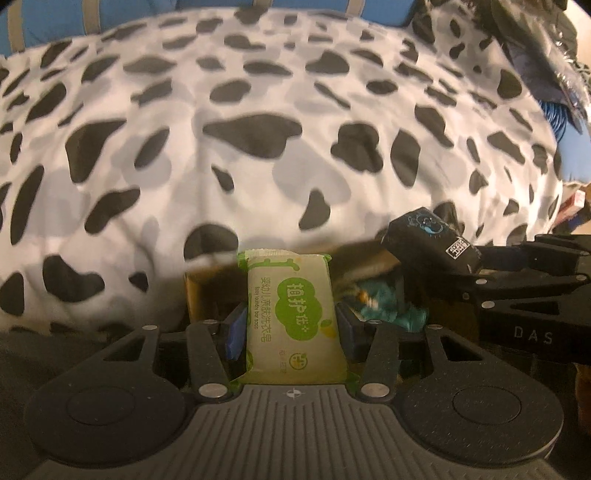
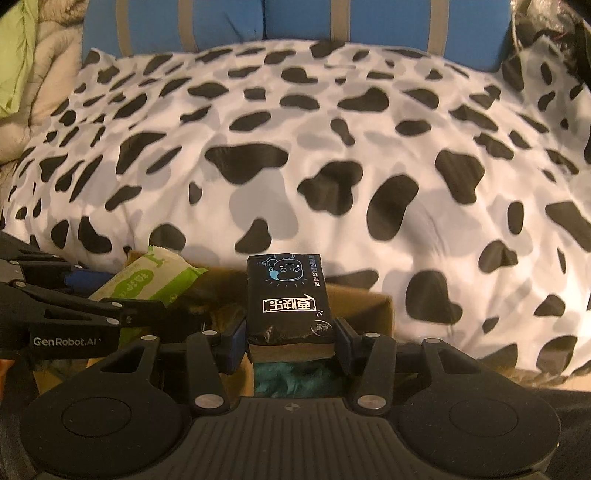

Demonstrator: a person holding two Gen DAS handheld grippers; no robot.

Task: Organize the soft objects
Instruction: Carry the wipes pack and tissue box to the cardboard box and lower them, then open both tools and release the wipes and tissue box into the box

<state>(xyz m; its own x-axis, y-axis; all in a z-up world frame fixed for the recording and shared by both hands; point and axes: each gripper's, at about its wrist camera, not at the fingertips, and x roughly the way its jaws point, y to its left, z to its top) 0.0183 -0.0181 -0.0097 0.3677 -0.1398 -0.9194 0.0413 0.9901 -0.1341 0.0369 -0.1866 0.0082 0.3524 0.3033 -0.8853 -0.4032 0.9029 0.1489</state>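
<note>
My left gripper is shut on a green soap packet and holds it over a cardboard box. My right gripper is shut on a black tissue pack, also over the box. The black pack shows at the right in the left wrist view, and the green packet at the left in the right wrist view. A teal fluffy item lies inside the box; it also shows under the pack in the right wrist view.
A large cow-print cushion fills the space behind the box. Blue striped upholstery lies beyond it. A green and beige quilt sits far left, dark plastic bags far right.
</note>
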